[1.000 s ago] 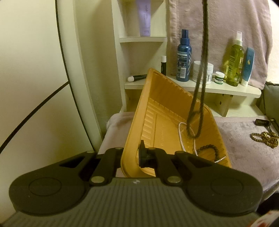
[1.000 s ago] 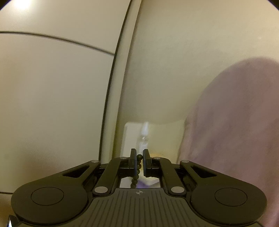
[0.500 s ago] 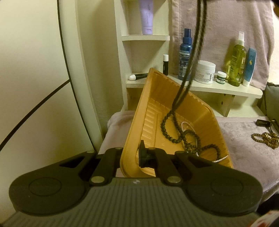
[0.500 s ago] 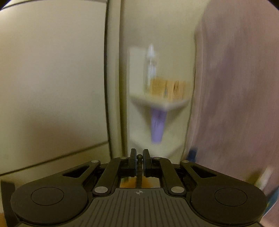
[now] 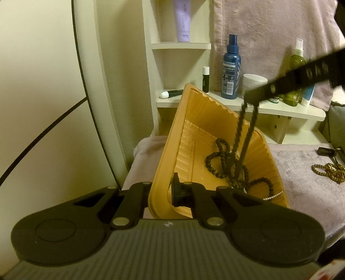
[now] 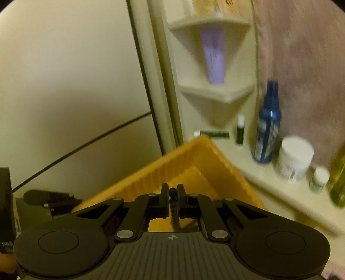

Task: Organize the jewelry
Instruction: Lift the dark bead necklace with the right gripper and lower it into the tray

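Note:
My left gripper [image 5: 162,191] is shut on the near rim of an orange plastic tray [image 5: 194,133] and holds it tilted up. My right gripper [image 6: 172,191] is shut on a dark bead necklace [image 6: 173,206]. In the left wrist view the right gripper [image 5: 251,100] hangs over the tray, and the dark bead necklace [image 5: 224,159] trails down from it and pools on the tray floor. A white pearl strand [image 5: 272,196] lies at the tray's low corner. A brown bead necklace [image 5: 328,170] lies on the mauve cloth to the right.
A cream shelf [image 5: 269,109] behind the tray carries a blue spray bottle [image 5: 230,71], a white jar [image 5: 254,81], an olive bottle [image 5: 296,64] and small tubes. A purple tube [image 5: 183,19] stands on a higher shelf. A cream wall panel is at the left. A dark object [image 5: 325,150] lies on the cloth.
The right gripper has come down over the tray, tilting to look at it. More of the dark bead necklace has piled onto the tray floor. The left gripper and tray have held still.

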Demonstrator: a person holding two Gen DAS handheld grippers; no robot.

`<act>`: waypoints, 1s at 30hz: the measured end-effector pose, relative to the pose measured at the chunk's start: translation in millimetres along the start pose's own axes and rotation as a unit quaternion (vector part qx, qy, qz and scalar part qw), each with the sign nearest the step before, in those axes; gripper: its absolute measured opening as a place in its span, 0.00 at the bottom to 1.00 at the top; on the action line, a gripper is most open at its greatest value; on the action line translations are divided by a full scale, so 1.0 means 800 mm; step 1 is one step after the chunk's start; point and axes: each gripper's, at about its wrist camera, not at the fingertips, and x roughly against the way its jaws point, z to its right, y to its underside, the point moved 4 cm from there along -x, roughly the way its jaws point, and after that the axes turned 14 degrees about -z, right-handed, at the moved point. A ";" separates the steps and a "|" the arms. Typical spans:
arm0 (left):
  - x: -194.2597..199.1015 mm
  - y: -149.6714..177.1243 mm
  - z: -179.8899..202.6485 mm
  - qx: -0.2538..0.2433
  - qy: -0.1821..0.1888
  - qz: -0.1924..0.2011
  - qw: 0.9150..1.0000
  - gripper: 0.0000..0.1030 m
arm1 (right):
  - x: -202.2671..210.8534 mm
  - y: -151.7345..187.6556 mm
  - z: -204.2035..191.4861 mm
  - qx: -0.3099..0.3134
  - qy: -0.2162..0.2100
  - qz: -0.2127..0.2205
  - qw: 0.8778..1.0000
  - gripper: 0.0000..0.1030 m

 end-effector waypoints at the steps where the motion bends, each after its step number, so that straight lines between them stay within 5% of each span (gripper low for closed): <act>1: 0.000 0.000 -0.001 0.000 0.000 0.000 1.000 0.05 | -0.003 0.006 0.003 -0.005 -0.006 -0.005 1.000 0.06; 5: -0.001 0.000 -0.001 0.001 0.000 0.000 1.000 0.05 | -0.006 0.032 0.011 -0.022 -0.013 -0.012 1.000 0.10; 8: -0.001 0.000 -0.002 0.000 0.000 0.000 1.000 0.05 | 0.002 0.050 0.019 -0.045 -0.001 -0.001 0.999 0.52; 9: -0.002 0.000 -0.001 0.000 0.000 0.000 1.000 0.05 | 0.007 0.057 0.022 -0.055 -0.001 0.007 0.998 0.54; 17: -0.001 0.001 -0.001 -0.001 -0.002 0.000 1.000 0.05 | 0.065 0.151 0.058 -0.156 0.073 0.049 0.984 0.54; 23: 0.001 0.002 0.003 -0.005 -0.004 0.001 1.000 0.05 | 0.093 0.245 0.094 -0.236 0.155 0.042 0.958 0.54; 30: 0.001 0.000 0.006 -0.008 -0.008 0.000 1.000 0.05 | 0.114 0.306 0.119 -0.276 0.230 0.043 0.932 0.54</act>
